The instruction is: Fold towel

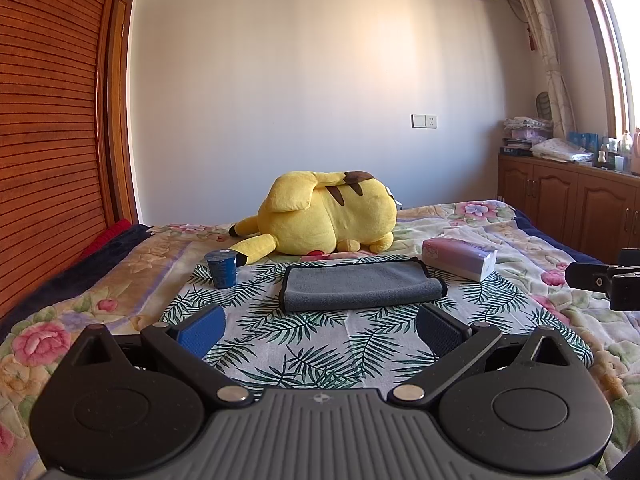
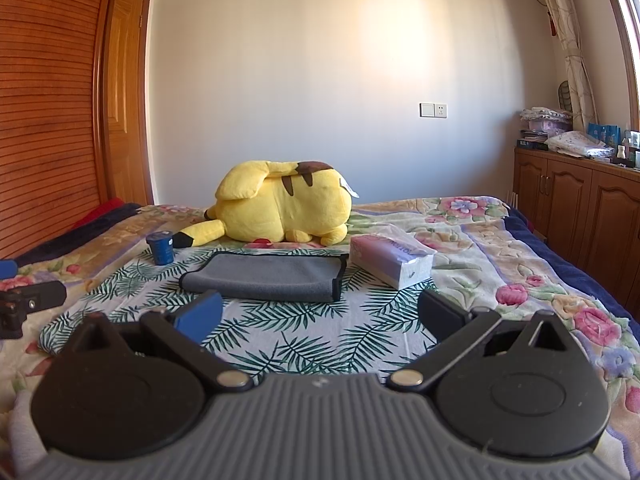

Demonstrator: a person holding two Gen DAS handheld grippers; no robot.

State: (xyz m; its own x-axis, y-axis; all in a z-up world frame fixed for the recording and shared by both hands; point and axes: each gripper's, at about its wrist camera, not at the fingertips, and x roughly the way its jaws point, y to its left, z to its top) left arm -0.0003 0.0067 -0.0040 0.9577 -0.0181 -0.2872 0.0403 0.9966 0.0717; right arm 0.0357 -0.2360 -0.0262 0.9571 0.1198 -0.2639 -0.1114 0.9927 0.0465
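Observation:
A grey towel with a black hem [image 1: 360,286] lies folded over on a palm-leaf cloth [image 1: 312,344] on the bed; it also shows in the right wrist view [image 2: 268,278]. My left gripper [image 1: 320,332] is open and empty, held just in front of the towel, apart from it. My right gripper [image 2: 320,318] is open and empty, in front of the towel's right end, apart from it. Part of the right gripper shows at the right edge of the left wrist view [image 1: 608,280], and part of the left gripper at the left edge of the right wrist view [image 2: 28,304].
A yellow plush toy [image 1: 328,212] lies behind the towel. A blue cup [image 1: 221,269] stands to the towel's left and a tissue pack [image 1: 460,258] to its right. A wooden wardrobe [image 1: 48,140] is at left, low cabinets [image 1: 568,204] at right.

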